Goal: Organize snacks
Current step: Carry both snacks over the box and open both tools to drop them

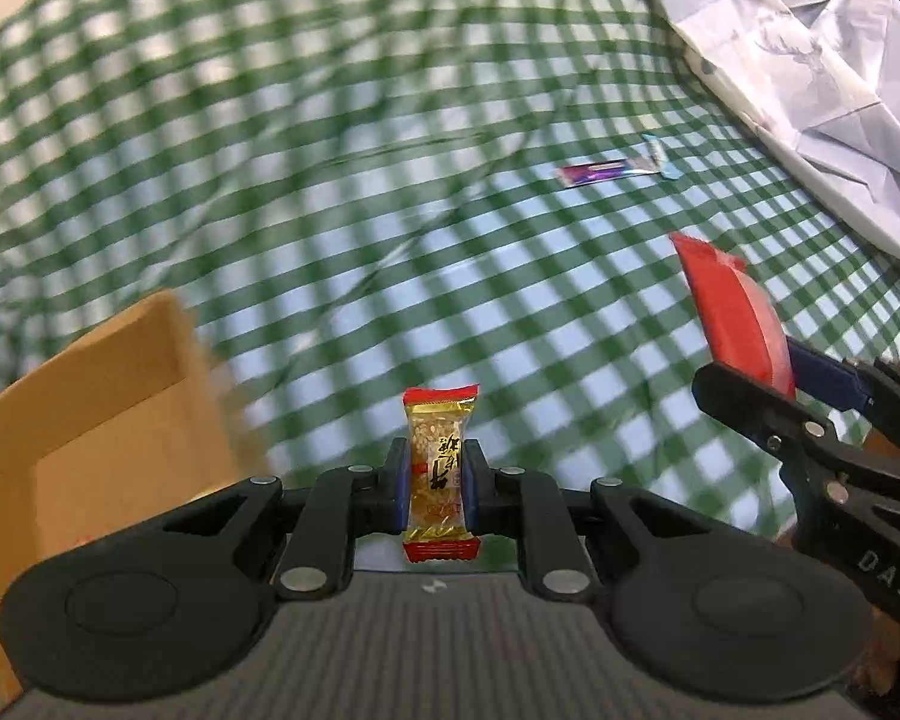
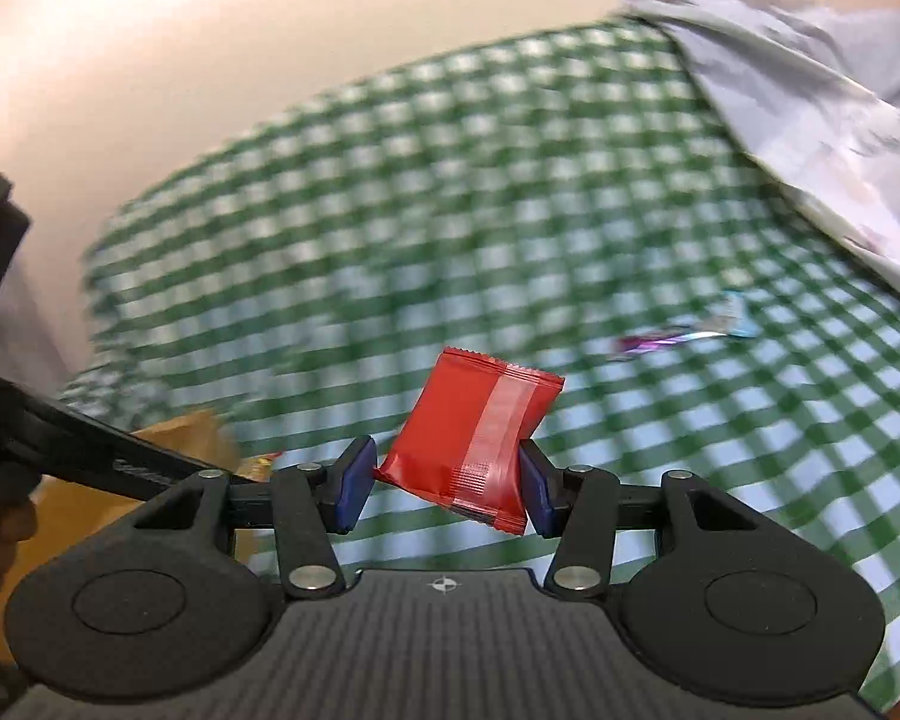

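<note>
currently left gripper (image 1: 437,483) pinches gold candy (image 1: 440,474) | right gripper (image 2: 447,480) pinches red packet (image 2: 471,438) by one corner | risk: tilted packet slips before box (image 1: 90,420) at left

Home dining spot, green gingham tablecloth (image 1: 390,192), cardboard box (image 1: 90,420), crumpled paper bag (image 1: 810,60) beside

You have a gold-wrapped candy bar (image 1: 440,471) with red crimped ends standing upright, pinched at its middle; a plain red packet (image 2: 473,438) with a glossy seam strip is held tilted, lifted off the checked cloth; a purple stick sachet (image 1: 606,171) lies flat on the cloth, touching a small blue wrapper (image 1: 659,157) at its far end.
</note>
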